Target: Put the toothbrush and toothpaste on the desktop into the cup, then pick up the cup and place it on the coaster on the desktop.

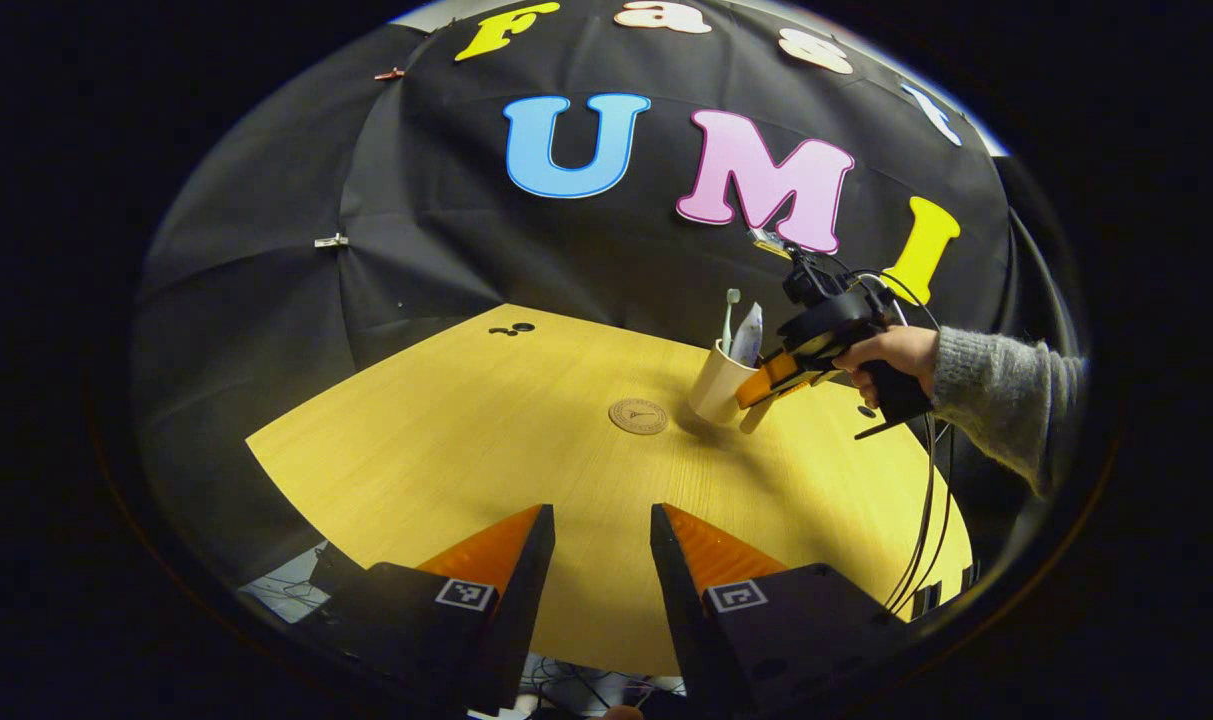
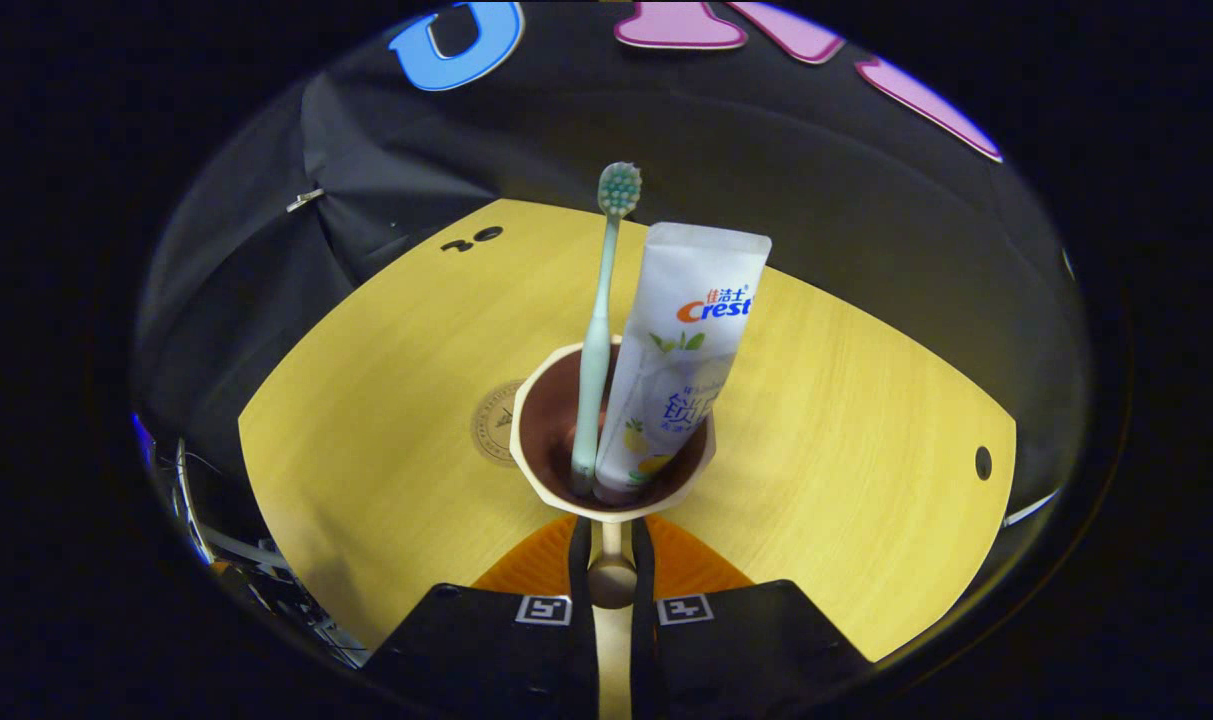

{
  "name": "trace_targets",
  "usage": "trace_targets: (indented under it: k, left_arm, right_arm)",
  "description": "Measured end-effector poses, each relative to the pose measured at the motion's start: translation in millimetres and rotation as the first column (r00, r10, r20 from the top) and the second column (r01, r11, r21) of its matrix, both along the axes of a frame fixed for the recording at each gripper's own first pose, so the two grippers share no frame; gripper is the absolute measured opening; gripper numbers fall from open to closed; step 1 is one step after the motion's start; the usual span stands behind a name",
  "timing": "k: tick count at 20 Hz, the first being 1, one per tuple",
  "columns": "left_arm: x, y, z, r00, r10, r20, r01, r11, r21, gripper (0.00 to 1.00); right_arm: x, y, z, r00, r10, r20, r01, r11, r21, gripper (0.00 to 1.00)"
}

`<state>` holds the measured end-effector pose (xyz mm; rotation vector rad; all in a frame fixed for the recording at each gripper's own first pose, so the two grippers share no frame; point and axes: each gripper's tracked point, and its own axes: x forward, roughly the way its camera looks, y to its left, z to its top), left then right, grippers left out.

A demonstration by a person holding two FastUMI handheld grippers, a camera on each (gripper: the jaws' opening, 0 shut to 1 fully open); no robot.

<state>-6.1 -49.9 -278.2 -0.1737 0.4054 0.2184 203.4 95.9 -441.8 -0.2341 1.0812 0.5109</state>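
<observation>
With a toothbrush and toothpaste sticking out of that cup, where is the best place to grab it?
By its handle. In the right gripper view the cup has a handle on its near side, and the right gripper is shut on it, coming in level from the side. That probably suits: the toothbrush and toothpaste crowd the mouth, so nothing gets knocked.

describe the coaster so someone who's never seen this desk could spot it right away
On the yellow wooden desk, look near the middle, just beside the cream cup that the right claw holds by its handle. The coaster lies flat there: a small round brown disc with a stamped emblem, unlike the upright cup with its toothbrush and toothpaste.
</observation>
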Motion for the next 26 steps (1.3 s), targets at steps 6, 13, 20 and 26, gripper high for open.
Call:
trace_targets:
  k: [6, 13, 20, 26]
  left_arm:
    - [-5, 23, -1, 0.999, 0.042, 0.003, -0.042, 0.999, -0.028, 0.63]
    - [-7, 41, -10, 0.997, 0.074, -0.014, -0.075, 0.996, -0.053, 0.59]
    - [-2, 54, -15, 0.996, 0.085, -0.022, -0.086, 0.994, -0.064, 0.63]
    - [6, 58, -14, 0.996, 0.083, -0.019, -0.084, 0.994, -0.063, 0.63]
  right_arm:
    - [2, 57, -10, 0.997, 0.078, -0.009, -0.078, 0.997, 0.000, 0.16]
    - [5, 92, -43, 0.991, 0.125, -0.047, -0.127, 0.991, -0.038, 0.16]
    - [6, 97, -57, 0.989, 0.124, -0.075, -0.129, 0.989, -0.066, 0.16]
    - [3, 96, -57, 0.989, 0.115, -0.093, -0.123, 0.988, -0.089, 0.23]
